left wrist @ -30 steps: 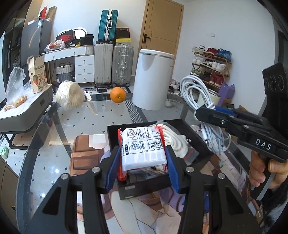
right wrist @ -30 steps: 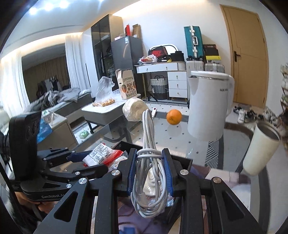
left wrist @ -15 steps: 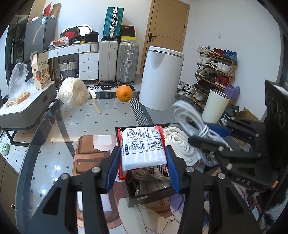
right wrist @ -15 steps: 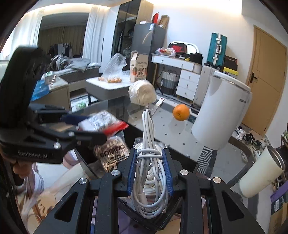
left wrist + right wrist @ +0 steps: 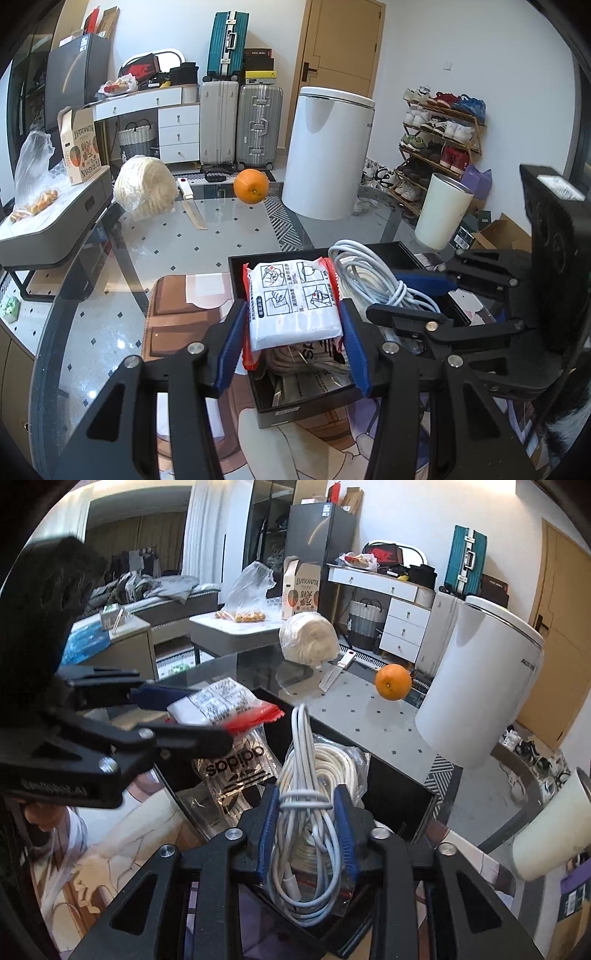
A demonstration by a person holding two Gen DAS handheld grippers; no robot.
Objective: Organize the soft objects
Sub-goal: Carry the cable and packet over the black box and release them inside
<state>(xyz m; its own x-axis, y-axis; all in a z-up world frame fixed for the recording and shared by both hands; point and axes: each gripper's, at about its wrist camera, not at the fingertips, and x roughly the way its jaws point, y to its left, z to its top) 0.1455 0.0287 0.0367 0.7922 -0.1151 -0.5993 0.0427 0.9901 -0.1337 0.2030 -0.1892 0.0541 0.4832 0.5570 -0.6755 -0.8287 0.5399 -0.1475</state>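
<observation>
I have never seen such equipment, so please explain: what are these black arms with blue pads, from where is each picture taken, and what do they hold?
They are two hand-held grippers, each carrying a fisheye camera that looks along its fingers. In the left camera's picture, the left gripper is shut on a white packet. In the right camera's picture, the right gripper is shut on a bundled white cable. Both hang over a black box on a glass table, which also bears an orange.

Packet [image 5: 291,302] white, red edges; cable [image 5: 308,812] white; box [image 5: 314,402] black; orange [image 5: 251,185] orange.
</observation>
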